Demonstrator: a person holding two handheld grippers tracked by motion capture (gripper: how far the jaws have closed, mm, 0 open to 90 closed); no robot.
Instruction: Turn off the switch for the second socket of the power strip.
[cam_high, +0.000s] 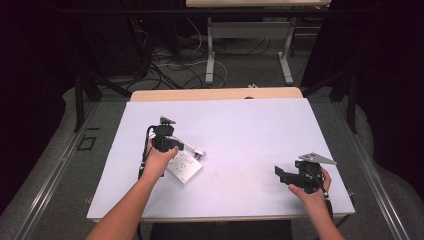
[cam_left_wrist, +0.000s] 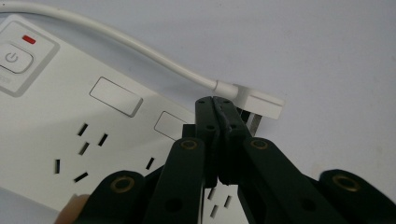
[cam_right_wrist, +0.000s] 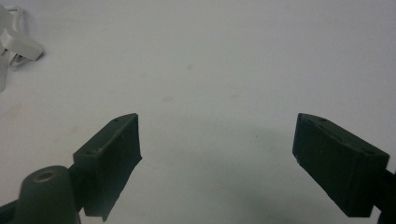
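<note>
Glossy white power strip (cam_left_wrist: 70, 121), angular plug (cam_left_wrist: 259, 100)

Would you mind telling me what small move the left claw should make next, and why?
Probably open the left claw: its jaws are pressed shut with nothing between them, just short of the white plastic plug lying beside the white rectangular power strip.
</note>
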